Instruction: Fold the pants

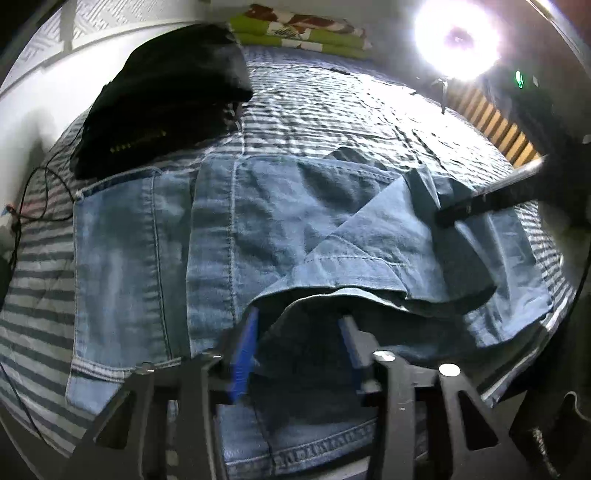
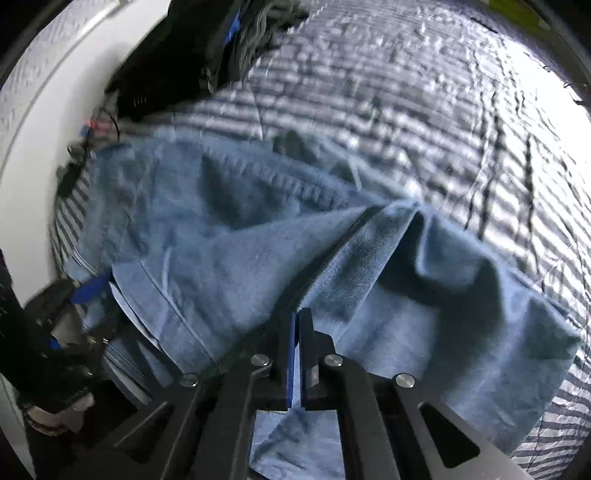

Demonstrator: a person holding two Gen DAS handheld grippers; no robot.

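Light blue jeans (image 1: 258, 221) lie partly folded on a striped bedspread (image 1: 332, 103). One leg is turned back across the other, with its hem near the bottom of the left wrist view. My left gripper (image 1: 297, 317) has its blue-padded jaws apart. Its tips are tucked under that hem and dark denim fills the gap. It also shows at the left edge of the right wrist view (image 2: 88, 291). My right gripper (image 2: 297, 314) is shut, pads together, just above a ridge of the jeans (image 2: 221, 240). I see no cloth between the pads. From the left wrist view the right gripper (image 1: 443, 219) is a dark bar over the jeans.
A black heap of cloth (image 1: 166, 99) sits on the bed beyond the jeans, by a white wall (image 1: 37, 92). A thin cable (image 1: 33, 192) trails at the left. Folded green bedding (image 1: 303, 33) lies at the far end. A bright lamp (image 1: 458, 40) glares at the upper right.
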